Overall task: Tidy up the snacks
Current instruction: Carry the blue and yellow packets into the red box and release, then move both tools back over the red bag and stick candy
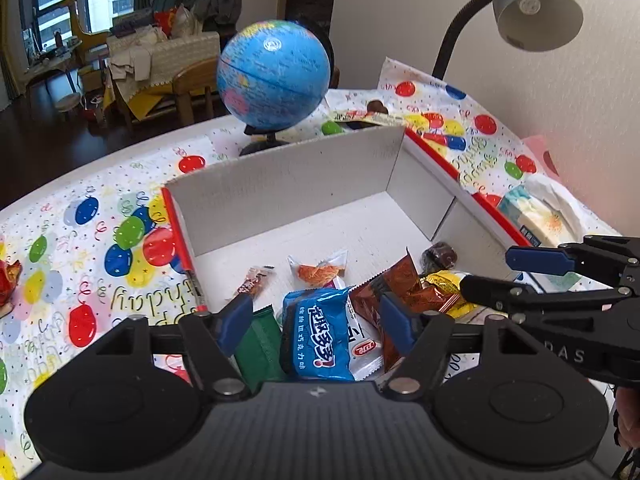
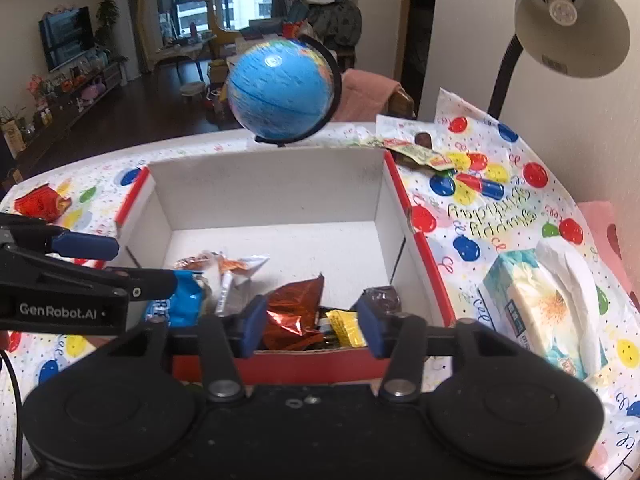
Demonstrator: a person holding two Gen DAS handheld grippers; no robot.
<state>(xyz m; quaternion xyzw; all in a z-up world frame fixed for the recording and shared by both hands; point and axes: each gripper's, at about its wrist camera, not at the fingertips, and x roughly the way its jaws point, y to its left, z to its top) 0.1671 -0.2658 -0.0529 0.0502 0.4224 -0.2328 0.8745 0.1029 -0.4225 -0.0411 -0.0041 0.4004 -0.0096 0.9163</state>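
Both tools gape empty over the box [image 1: 288, 184]: left tool [image 1: 316, 316] directly above the blue packet [image 1: 320, 336], right tool [image 2: 312, 318] above the brown packet [image 2: 298, 312]. Only the right view shows the box's red front wall.

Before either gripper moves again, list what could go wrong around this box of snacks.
1. The left gripper and right gripper both hang open over the same near end of the box; they could collide.
2. The globe stands just behind the box's far wall; pushing the box back might topple it.
3. The yellow-green wrapper and red packet lie outside the box and could be overlooked.
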